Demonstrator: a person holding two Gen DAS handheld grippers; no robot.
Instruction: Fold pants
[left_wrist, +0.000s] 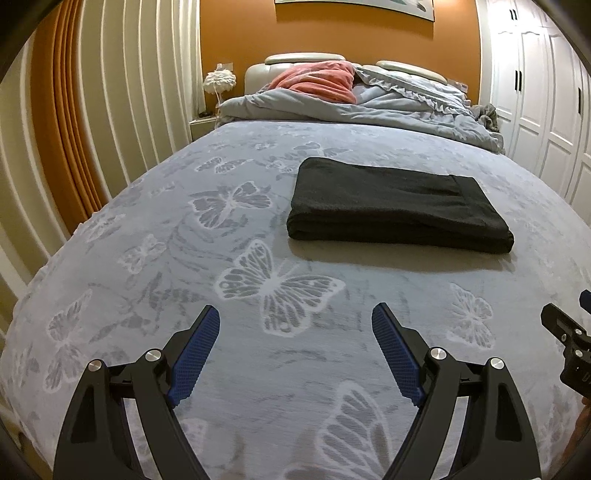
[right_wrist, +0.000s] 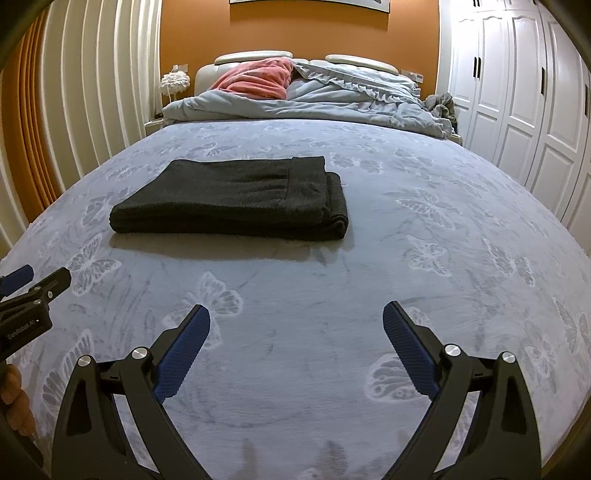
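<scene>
"GenRobot AI" on left gripper (right_wrist: 16, 280)

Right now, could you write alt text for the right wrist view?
Folded black pants lie on a butterfly-patterned bedspread, ahead and left of the empty, open right gripper. The left gripper shows at the left edge; a rumpled duvet lies beyond.

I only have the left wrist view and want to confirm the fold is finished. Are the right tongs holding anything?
Observer: No. The right tongs are open and empty, and they are short of the pants.
Operator: Is the pants' right end tidy?
Observer: Mostly. The stacked layers show at that end, with the top one set slightly back from those below.
</scene>
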